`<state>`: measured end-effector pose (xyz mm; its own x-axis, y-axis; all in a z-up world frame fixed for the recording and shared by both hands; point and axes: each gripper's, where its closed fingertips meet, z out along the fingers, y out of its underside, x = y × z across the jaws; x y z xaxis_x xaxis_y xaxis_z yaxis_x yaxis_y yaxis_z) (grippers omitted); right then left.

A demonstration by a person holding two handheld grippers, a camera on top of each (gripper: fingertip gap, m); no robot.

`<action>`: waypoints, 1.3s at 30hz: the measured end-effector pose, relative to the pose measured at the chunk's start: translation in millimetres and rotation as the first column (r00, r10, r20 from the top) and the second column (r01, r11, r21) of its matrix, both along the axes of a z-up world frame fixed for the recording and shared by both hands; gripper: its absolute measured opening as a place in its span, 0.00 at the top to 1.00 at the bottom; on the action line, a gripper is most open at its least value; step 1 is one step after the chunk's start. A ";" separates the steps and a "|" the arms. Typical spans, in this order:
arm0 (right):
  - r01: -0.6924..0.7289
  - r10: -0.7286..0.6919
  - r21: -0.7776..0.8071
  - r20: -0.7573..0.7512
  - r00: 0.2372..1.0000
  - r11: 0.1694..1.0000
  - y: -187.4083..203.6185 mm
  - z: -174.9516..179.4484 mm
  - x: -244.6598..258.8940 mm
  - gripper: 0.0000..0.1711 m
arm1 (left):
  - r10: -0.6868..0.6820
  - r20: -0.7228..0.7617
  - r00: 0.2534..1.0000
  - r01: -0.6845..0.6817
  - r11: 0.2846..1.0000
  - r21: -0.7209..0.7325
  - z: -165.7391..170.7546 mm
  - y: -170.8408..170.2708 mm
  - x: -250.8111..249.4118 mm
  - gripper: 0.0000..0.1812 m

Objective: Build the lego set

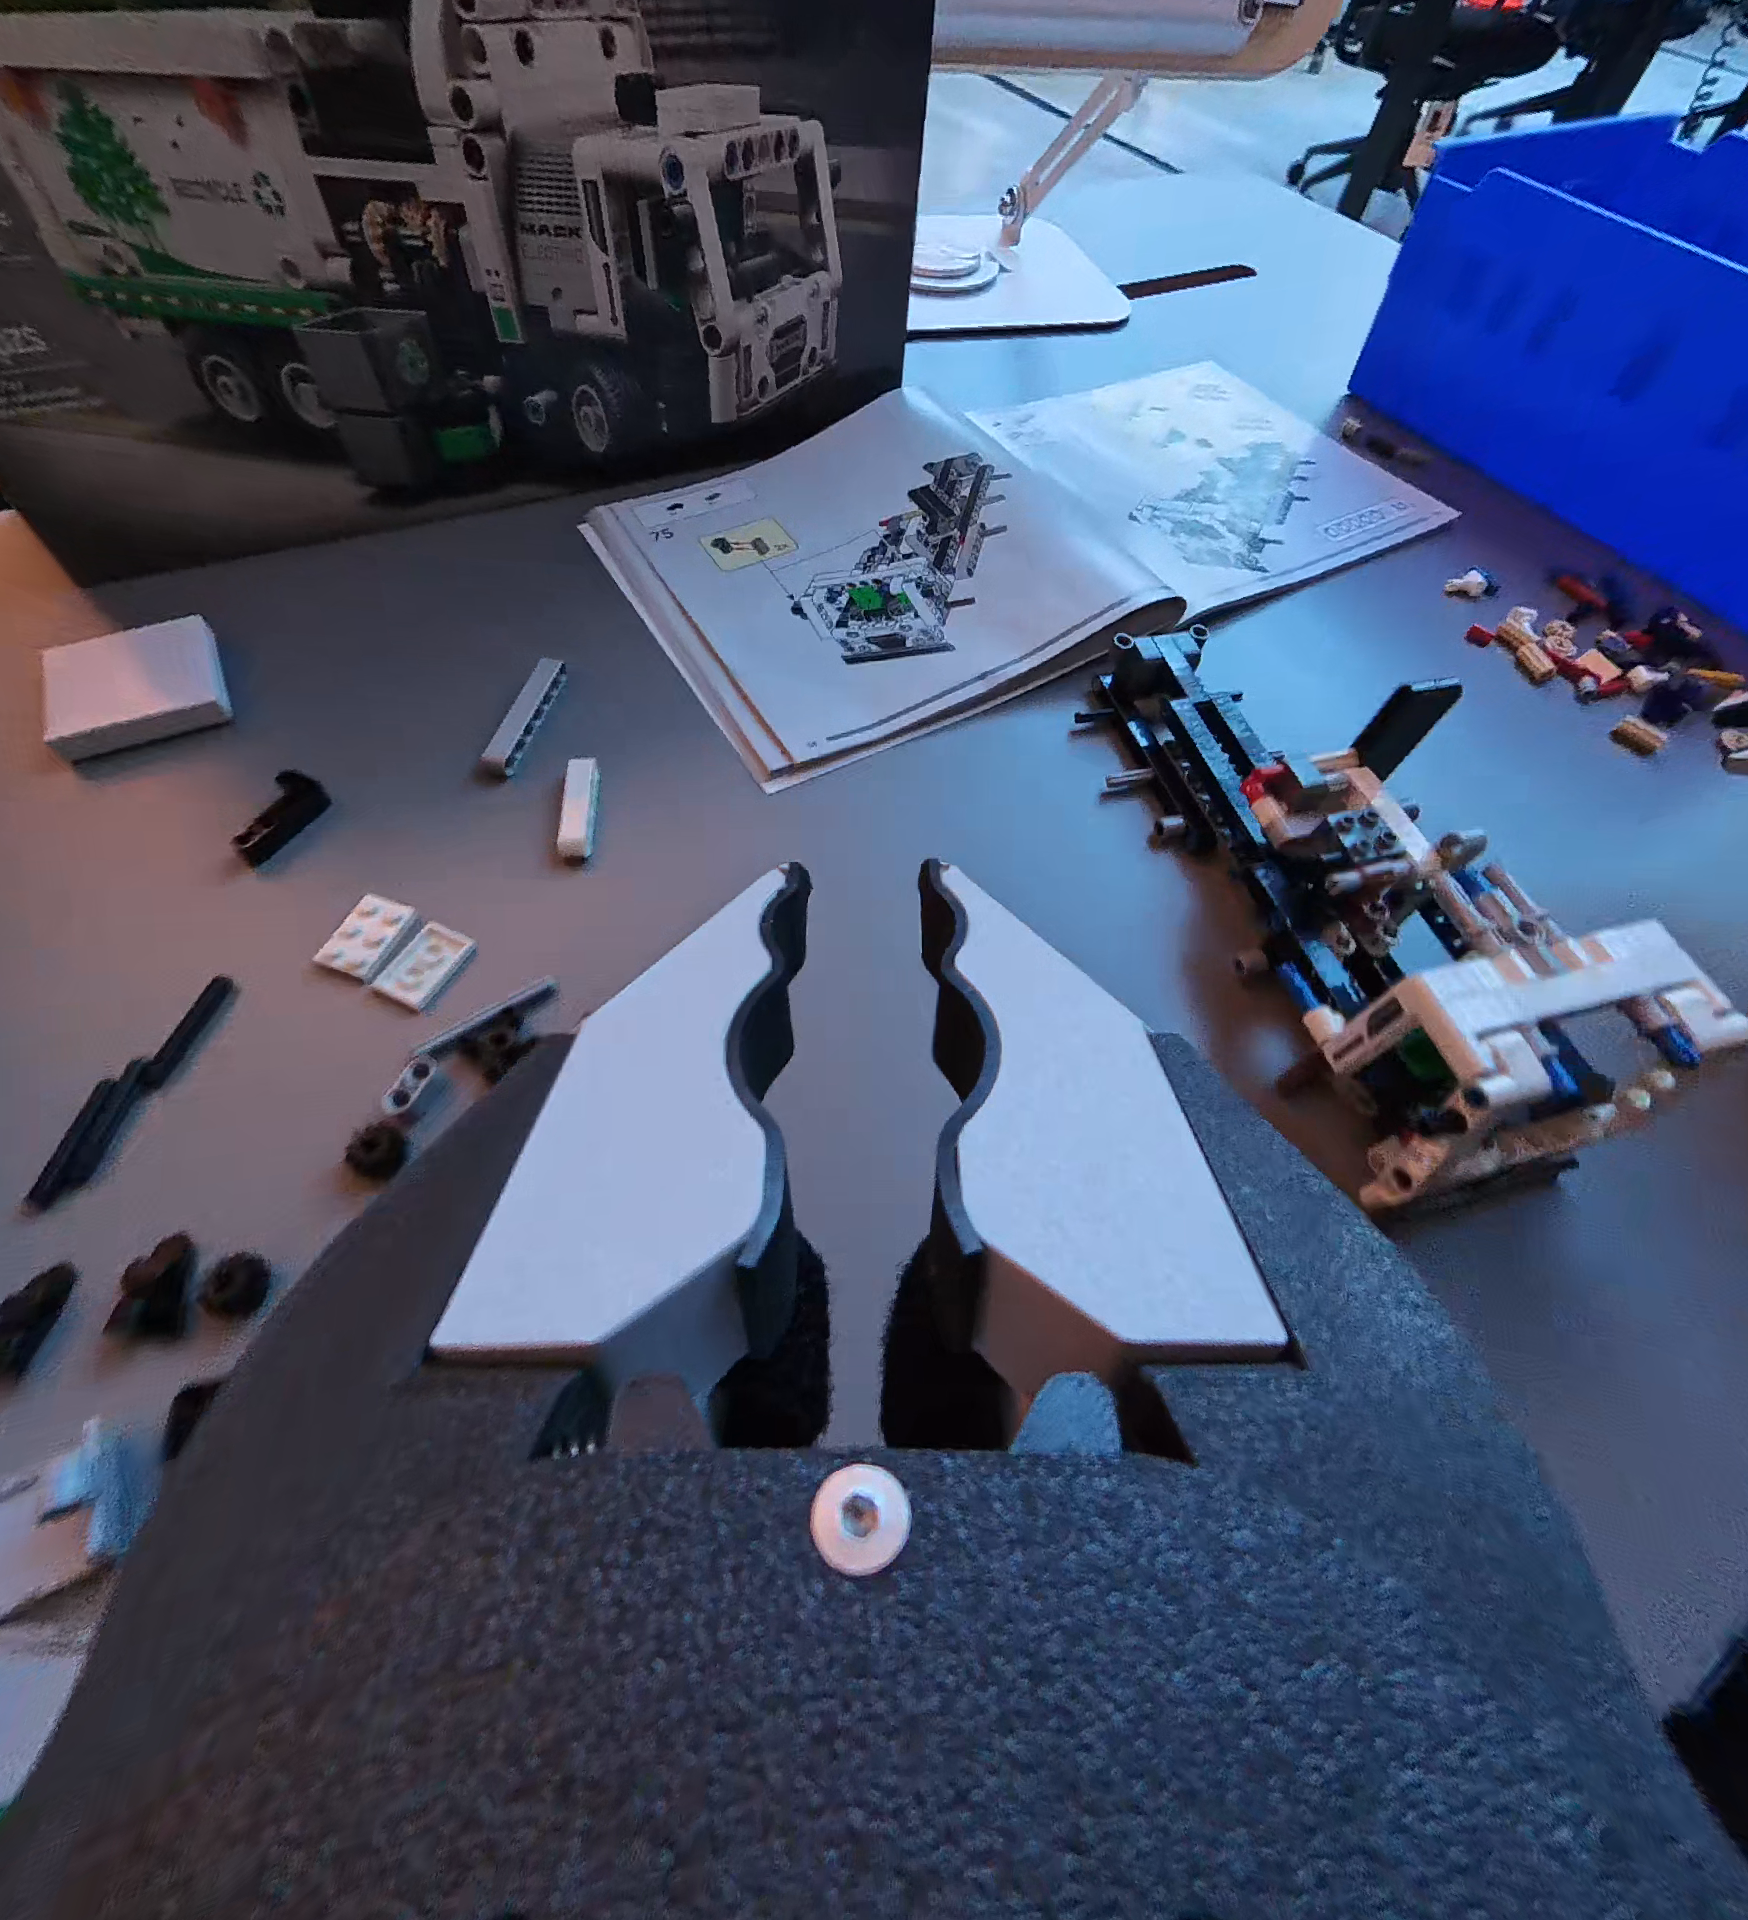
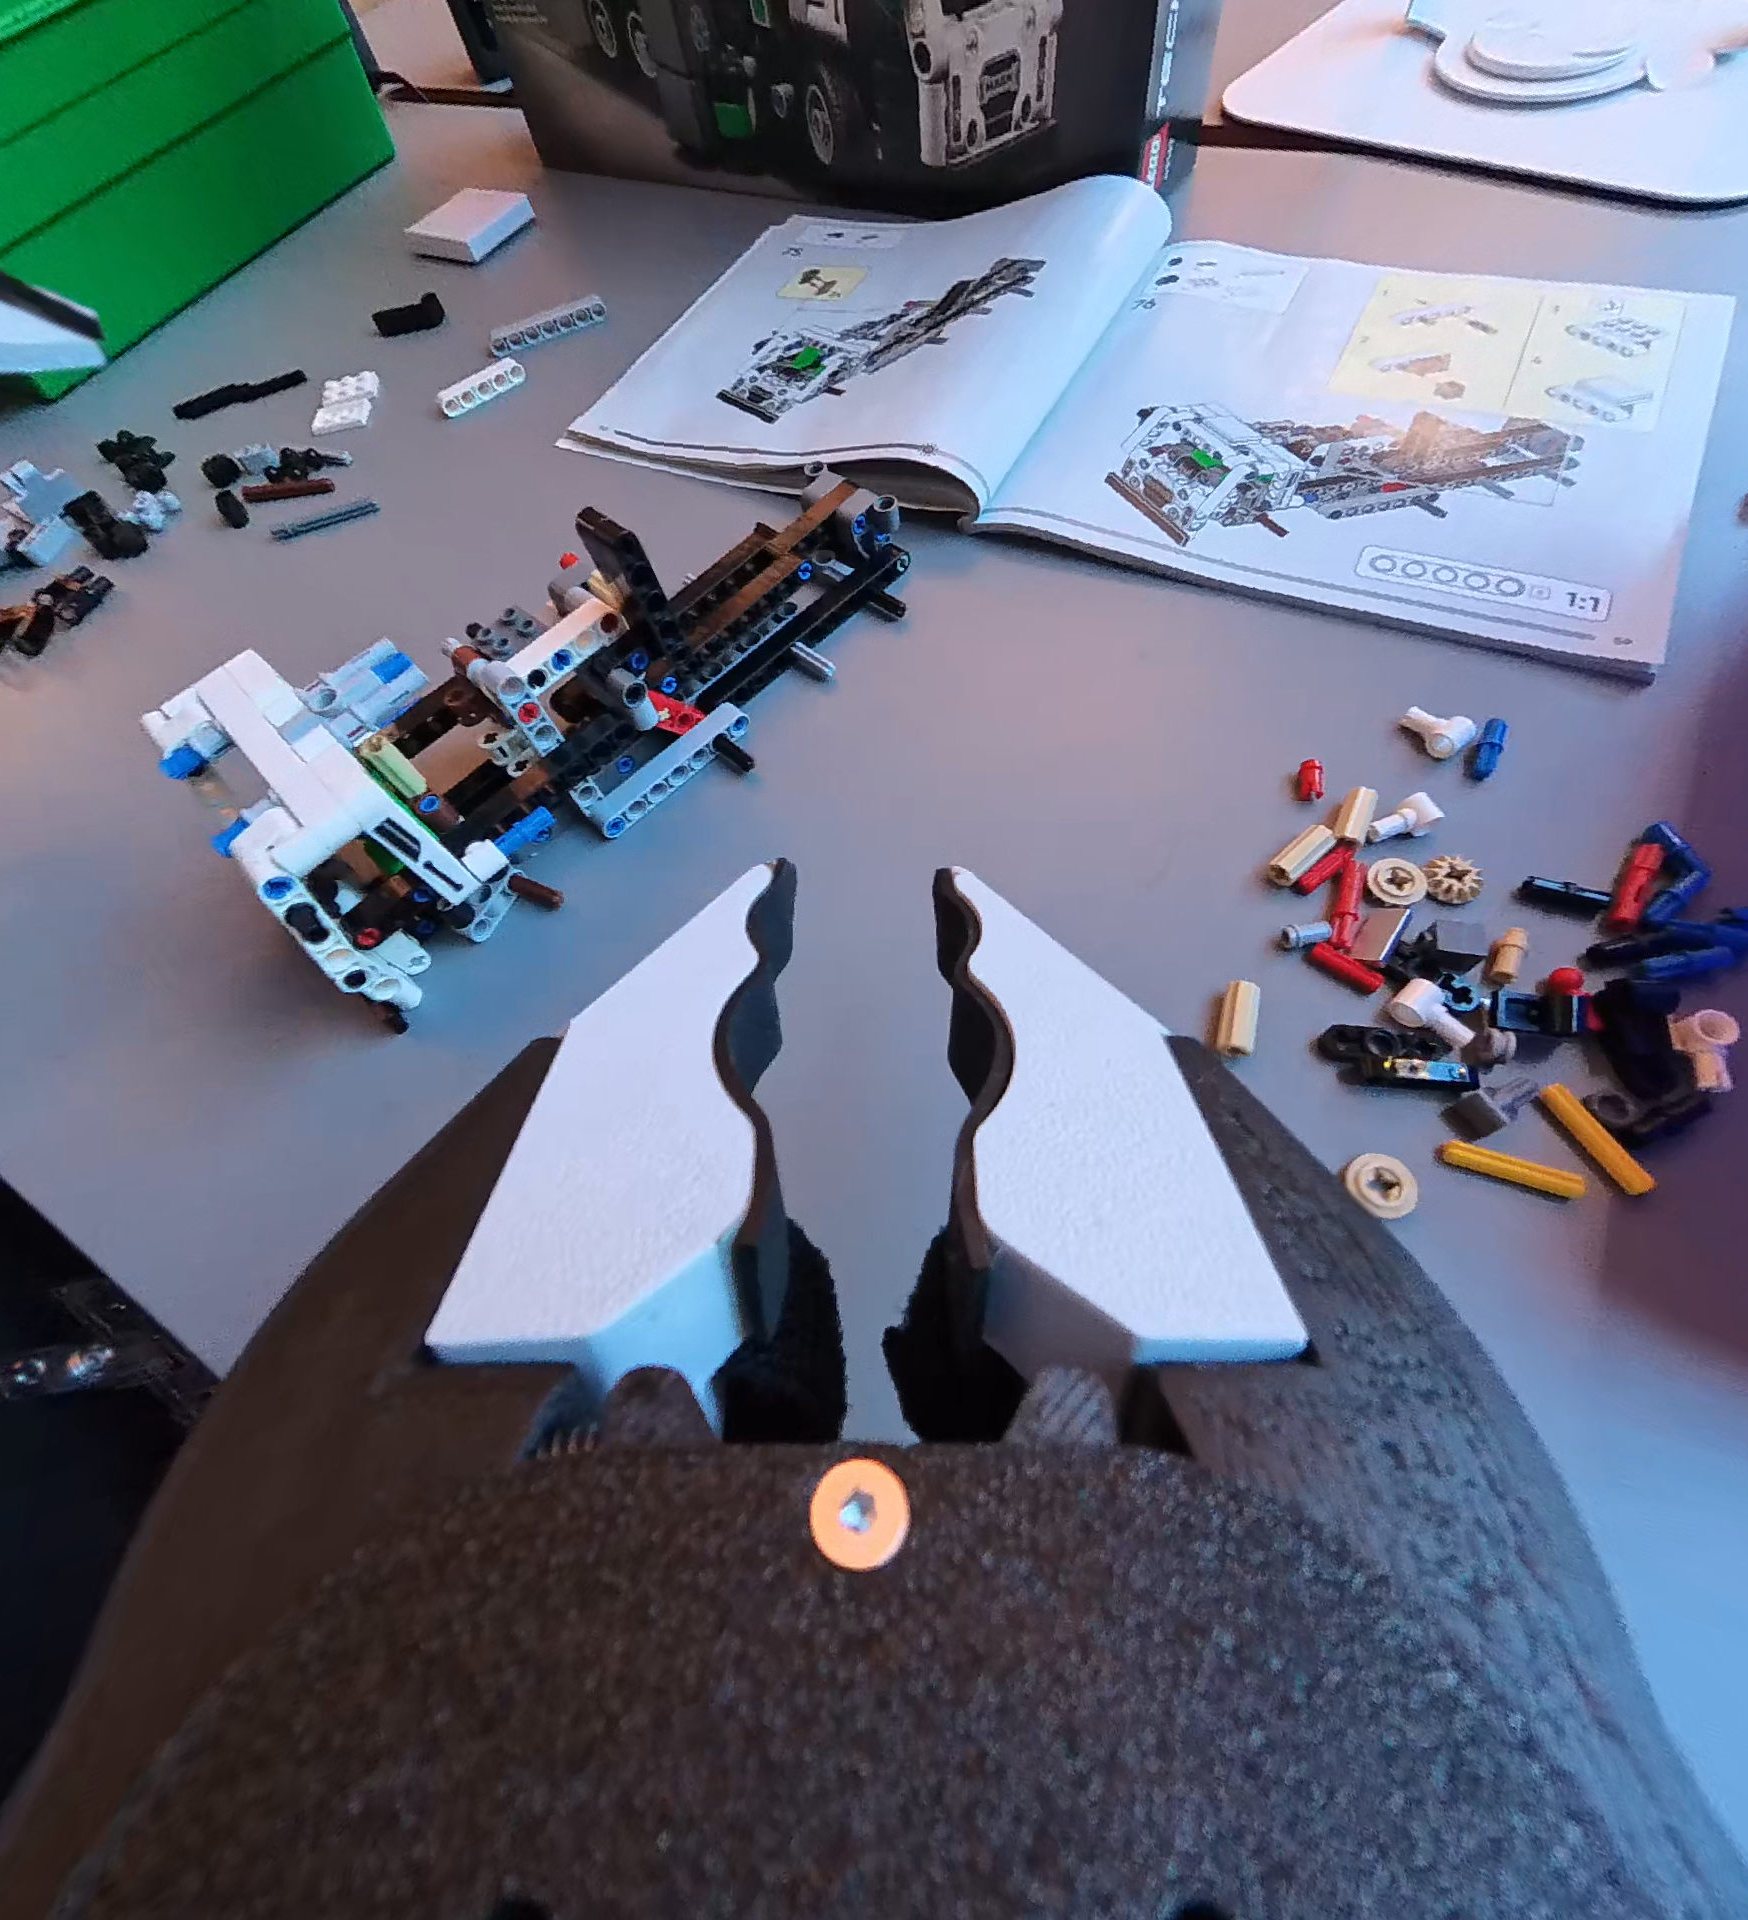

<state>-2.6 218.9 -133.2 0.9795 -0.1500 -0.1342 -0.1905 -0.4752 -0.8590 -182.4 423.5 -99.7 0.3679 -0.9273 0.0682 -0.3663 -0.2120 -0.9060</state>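
Note:
A half-built truck chassis of black, white and grey lego lies on the grey table, right of my left gripper; it also shows in the right wrist view, left of my right gripper. Both grippers are open and empty, hovering above bare table. An open instruction booklet lies beyond them, also in the right wrist view. Loose black, grey and white pieces lie left. A pile of small coloured pins and axles lies right of my right gripper.
The set's box stands at the back. A blue bin is at the back right, a green bin at the back left. A white lamp base sits behind the booklet. The table's near-left edge shows.

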 end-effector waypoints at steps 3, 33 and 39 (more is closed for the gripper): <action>0.014 -0.014 -0.003 -0.003 1.000 1.000 2.9 -3.1 7.2 0.85 | -0.022 0.001 1.000 0.022 0.999 -0.041 -2.0 6.0 20.7 0.87; -0.020 0.020 -0.044 -0.012 1.000 0.999 36.1 -12.4 23.3 0.87 | -0.056 -0.036 0.998 0.054 0.997 -0.055 -14.8 48.6 67.7 0.91; -0.025 0.024 -0.058 -0.015 1.000 0.998 36.1 -15.2 23.3 0.87 | -0.057 -0.026 0.998 0.055 0.996 -0.071 -16.4 46.2 66.8 0.91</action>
<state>20.7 255.0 -148.4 0.9810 -0.1338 -0.1403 -0.1904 -0.5290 -0.8270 -115.6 469.7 -116.1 0.3183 -0.9398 0.1241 -0.4048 -0.2531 -0.8787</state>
